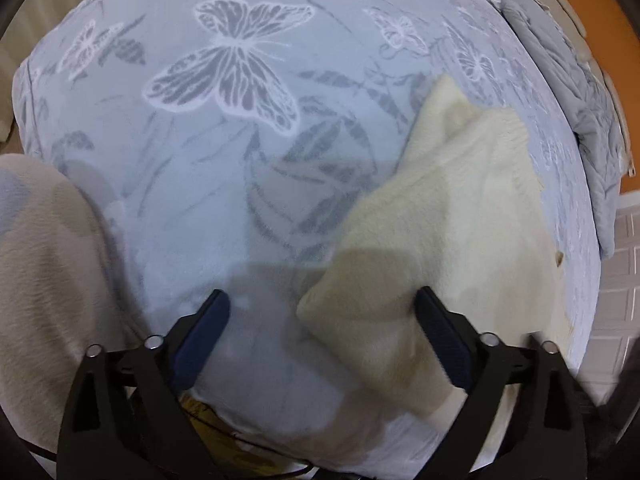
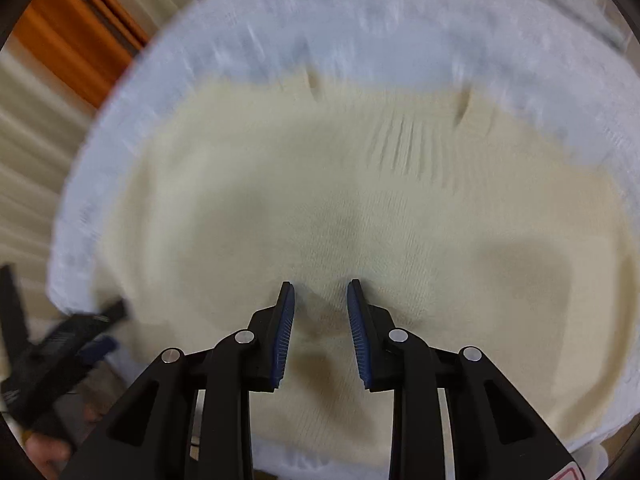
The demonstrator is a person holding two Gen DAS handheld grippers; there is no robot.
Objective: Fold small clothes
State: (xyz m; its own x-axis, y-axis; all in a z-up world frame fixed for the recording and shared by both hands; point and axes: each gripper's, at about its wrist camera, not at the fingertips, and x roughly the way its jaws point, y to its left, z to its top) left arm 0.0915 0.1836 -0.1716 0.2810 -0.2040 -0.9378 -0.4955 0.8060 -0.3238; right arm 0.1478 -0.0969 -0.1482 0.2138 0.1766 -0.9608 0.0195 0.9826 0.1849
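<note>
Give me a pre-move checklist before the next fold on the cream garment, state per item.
1. Left gripper open: ok, jaws wide, nothing between them.
2. Right gripper open over the cream garment: ok, though whether the tips touch the cloth: cannot tell.
3. Garment lying flat: not ok, left wrist view shows a corner already folded or bunched.
4. Garment fully on the butterfly blanket: ok.
5. Grippers clear of each other: ok, left gripper sits off at the garment's edge.
6. Right view sharp: not ok, motion blur.
</note>
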